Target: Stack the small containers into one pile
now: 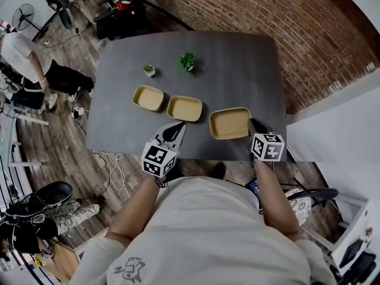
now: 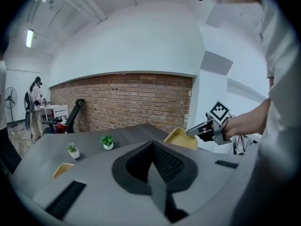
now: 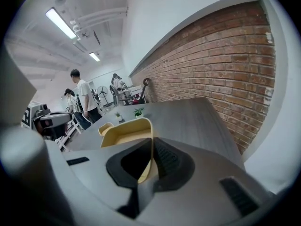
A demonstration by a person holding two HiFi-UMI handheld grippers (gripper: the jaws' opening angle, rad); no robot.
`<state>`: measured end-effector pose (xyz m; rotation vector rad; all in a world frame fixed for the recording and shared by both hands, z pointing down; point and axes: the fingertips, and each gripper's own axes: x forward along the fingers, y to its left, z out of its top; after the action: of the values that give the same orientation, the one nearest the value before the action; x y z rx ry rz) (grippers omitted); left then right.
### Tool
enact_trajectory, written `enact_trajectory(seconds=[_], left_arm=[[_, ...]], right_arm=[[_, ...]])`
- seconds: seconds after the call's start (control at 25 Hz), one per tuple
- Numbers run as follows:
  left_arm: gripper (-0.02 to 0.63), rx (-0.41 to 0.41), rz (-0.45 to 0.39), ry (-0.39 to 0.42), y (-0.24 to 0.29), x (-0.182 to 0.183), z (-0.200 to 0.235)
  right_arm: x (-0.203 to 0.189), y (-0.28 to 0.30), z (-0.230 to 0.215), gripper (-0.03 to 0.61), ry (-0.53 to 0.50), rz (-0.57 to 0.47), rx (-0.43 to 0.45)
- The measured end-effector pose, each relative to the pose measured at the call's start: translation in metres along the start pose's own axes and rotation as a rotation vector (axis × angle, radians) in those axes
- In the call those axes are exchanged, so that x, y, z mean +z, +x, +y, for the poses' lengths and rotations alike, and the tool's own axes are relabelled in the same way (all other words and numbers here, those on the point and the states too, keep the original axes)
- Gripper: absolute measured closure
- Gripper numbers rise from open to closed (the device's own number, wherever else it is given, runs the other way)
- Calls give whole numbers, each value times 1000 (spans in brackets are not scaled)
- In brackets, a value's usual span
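Note:
Three tan containers lie in a row on the grey table [image 1: 237, 64]: a small one [image 1: 148, 98] at the left, another [image 1: 184, 108] in the middle, and a wider one [image 1: 230, 123] at the right. My right gripper [image 1: 254, 125] is shut on the right rim of the wider container [image 3: 124, 134], whose edge runs between the jaws [image 3: 151, 147]. My left gripper [image 1: 177, 128] hovers near the table's front edge, just before the middle container, shut with nothing in it [image 2: 151, 147]. In the left gripper view the wider container [image 2: 181, 138] shows tilted up in the right gripper [image 2: 200, 130].
Two small potted plants [image 1: 149, 70] [image 1: 187, 61] stand behind the containers. A brick wall [image 1: 285, 34] lies beyond the table's right side. People [image 1: 35, 70] and a fan [image 1: 24, 13] are off to the left; cables [image 1: 113, 159] lie on the floor.

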<state>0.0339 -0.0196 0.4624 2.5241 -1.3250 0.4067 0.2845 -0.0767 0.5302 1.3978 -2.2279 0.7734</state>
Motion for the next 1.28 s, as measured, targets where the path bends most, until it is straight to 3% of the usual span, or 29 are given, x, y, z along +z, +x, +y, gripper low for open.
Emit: enact_trajectory(seconds=[0.76,1.28], left_arm=[[603,-194,-21,37,-34,2,153],[603,-313,-11,40,-45,-7,201]], right_arm=[[5,57,122,560,106,-19,-178],[-7,73,175,560,186,-13,-259]])
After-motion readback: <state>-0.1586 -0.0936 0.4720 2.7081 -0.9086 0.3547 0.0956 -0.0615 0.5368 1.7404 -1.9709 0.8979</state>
